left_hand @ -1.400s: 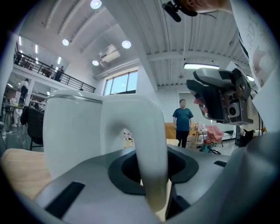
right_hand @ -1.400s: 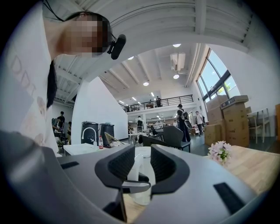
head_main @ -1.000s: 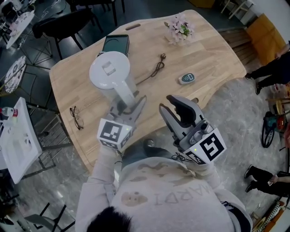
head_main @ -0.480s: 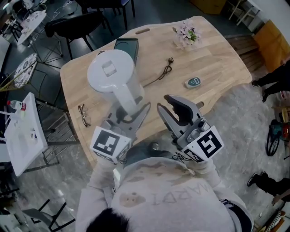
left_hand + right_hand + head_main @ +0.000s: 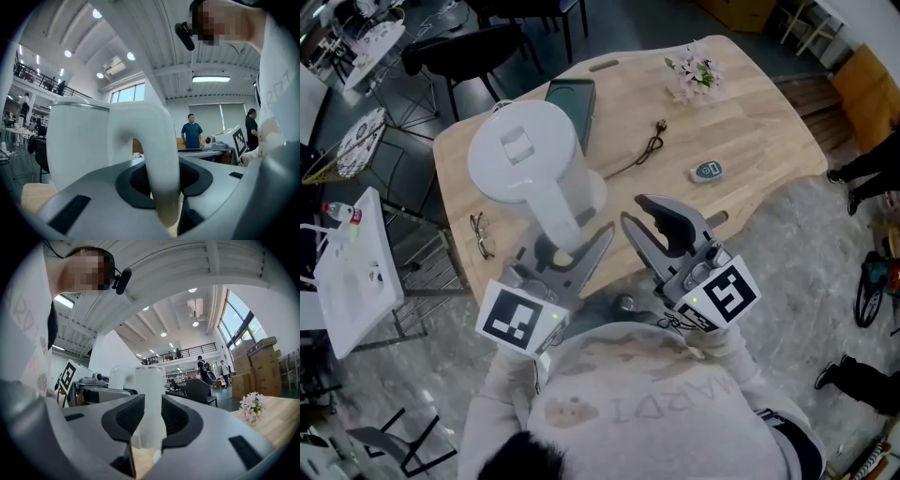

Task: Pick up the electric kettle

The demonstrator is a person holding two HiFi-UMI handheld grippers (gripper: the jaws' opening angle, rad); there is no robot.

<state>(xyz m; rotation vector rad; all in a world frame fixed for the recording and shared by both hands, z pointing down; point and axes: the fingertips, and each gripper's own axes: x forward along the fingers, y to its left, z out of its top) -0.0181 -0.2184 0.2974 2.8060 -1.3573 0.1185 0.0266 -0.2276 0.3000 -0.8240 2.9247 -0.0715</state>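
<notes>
The white electric kettle [image 5: 525,155] hangs above the wooden table [image 5: 750,122], seen from above with its lid toward me. My left gripper [image 5: 564,246] is shut on the kettle's curved white handle [image 5: 551,211]. In the left gripper view the handle [image 5: 159,159] runs down between the dark pads, with the kettle's body [image 5: 79,140] beyond on the left. My right gripper [image 5: 642,214] hovers just right of the kettle, open and empty. In the right gripper view its jaws [image 5: 149,413] stand apart, with the kettle [image 5: 150,394] in the gap behind them.
On the table lie a dark green tray [image 5: 572,98], a black cord with a plug [image 5: 642,150], a small teal device [image 5: 708,171], glasses [image 5: 480,234] and pink flowers [image 5: 696,73]. A black chair [image 5: 459,52] and a white side table [image 5: 347,272] stand to the left.
The kettle has risen toward the head camera in the left gripper and looks larger. The right gripper has hardly moved.
</notes>
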